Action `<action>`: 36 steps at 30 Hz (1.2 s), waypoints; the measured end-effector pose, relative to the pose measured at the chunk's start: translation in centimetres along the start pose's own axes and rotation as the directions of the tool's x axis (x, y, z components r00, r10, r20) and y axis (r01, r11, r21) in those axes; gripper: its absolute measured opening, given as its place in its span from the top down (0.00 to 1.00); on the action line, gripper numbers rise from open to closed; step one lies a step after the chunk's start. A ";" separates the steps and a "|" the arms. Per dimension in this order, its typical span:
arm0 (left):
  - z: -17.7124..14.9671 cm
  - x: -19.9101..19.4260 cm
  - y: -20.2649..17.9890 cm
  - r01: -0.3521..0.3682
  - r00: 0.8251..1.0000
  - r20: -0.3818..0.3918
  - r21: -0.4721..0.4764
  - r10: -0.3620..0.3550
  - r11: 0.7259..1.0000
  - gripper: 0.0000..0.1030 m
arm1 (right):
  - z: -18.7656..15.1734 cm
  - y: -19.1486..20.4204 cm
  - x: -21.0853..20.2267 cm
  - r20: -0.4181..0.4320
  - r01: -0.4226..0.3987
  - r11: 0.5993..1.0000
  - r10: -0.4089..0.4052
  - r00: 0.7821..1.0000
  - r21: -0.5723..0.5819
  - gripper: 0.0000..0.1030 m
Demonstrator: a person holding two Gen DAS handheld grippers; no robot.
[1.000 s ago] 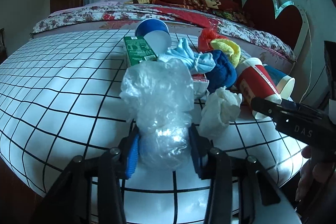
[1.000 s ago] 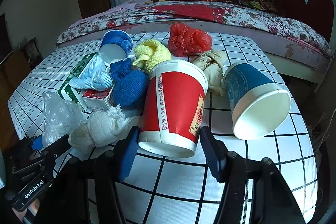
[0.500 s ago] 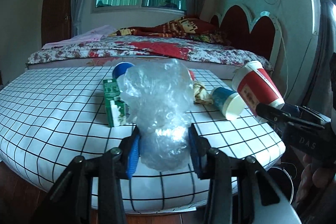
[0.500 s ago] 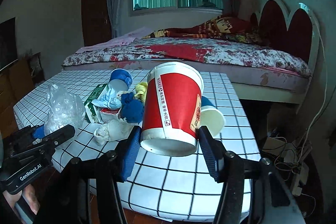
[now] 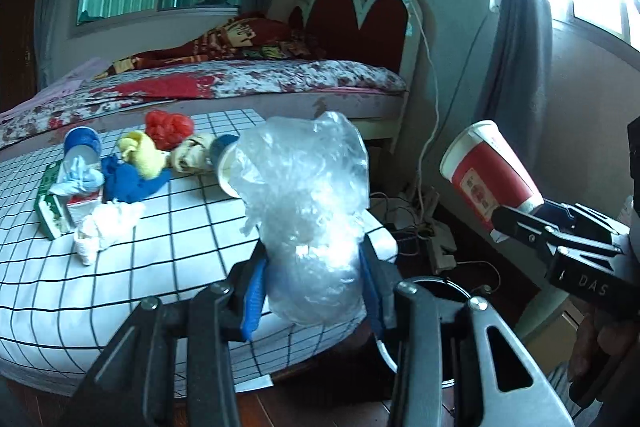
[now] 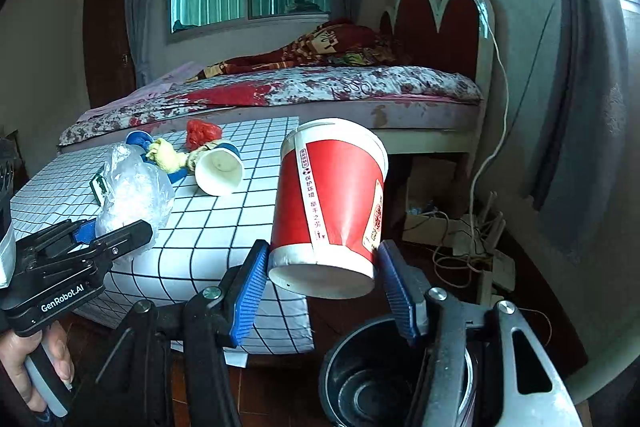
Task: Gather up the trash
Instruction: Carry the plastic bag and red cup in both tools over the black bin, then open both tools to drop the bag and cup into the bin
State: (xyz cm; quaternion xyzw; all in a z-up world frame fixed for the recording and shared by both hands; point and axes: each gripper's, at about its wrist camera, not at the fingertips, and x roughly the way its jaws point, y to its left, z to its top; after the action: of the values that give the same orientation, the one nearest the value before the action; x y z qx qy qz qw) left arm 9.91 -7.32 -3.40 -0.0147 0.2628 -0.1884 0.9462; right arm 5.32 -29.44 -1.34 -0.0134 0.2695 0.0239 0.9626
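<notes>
My left gripper (image 5: 314, 291) is shut on a crumpled clear plastic bag (image 5: 308, 207) and holds it in the air past the table's right edge; the bag also shows in the right wrist view (image 6: 132, 191). My right gripper (image 6: 324, 279) is shut on a red and white paper cup (image 6: 328, 203), held tilted above a black trash bin (image 6: 372, 379) on the floor. The cup (image 5: 488, 175) and the bin's rim (image 5: 440, 287) show in the left wrist view too. Other trash lies on the checked table (image 5: 160, 247).
On the table lie a white tissue wad (image 5: 104, 231), a green carton (image 5: 52, 211), blue and yellow cloths (image 5: 132, 179), a red bag (image 5: 168, 129) and a blue cup lying on its side (image 6: 220, 169). A bed (image 6: 320, 87) stands behind. Cables and a power strip (image 6: 468, 247) lie on the floor.
Both grippers have lifted their loads off the table and swung right, off the table's edge. The black bin has come into view below the red cup.
</notes>
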 end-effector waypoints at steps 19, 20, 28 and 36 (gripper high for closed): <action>-5.5 7.2 -12.1 0.274 0.940 -0.254 0.159 -0.229 0.948 0.59 | -9.4 -10.4 1.7 -0.211 -0.005 1.000 0.008 0.977 0.015 0.44; -5.9 7.6 -12.5 0.289 0.931 -0.273 0.155 -0.240 0.945 0.59 | -9.8 -10.6 2.1 -0.224 -0.010 1.000 0.013 0.975 0.016 0.44; -7.3 10.8 -12.8 0.281 0.910 -0.330 0.048 -0.251 0.958 0.04 | -12.7 -14.0 6.6 -0.322 0.042 0.993 -0.006 0.947 0.106 0.06; -8.0 9.9 -12.3 0.065 0.959 -0.282 0.105 -0.033 0.992 0.01 | -13.2 -13.7 6.2 -0.350 0.144 0.981 -0.091 0.933 0.128 0.01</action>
State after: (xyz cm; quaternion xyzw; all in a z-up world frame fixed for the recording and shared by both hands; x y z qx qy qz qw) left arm 9.42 -21.74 -13.57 0.0594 0.3825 -0.2265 0.8938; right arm 4.50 -43.38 -15.69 0.0399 0.4323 -0.0569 0.8990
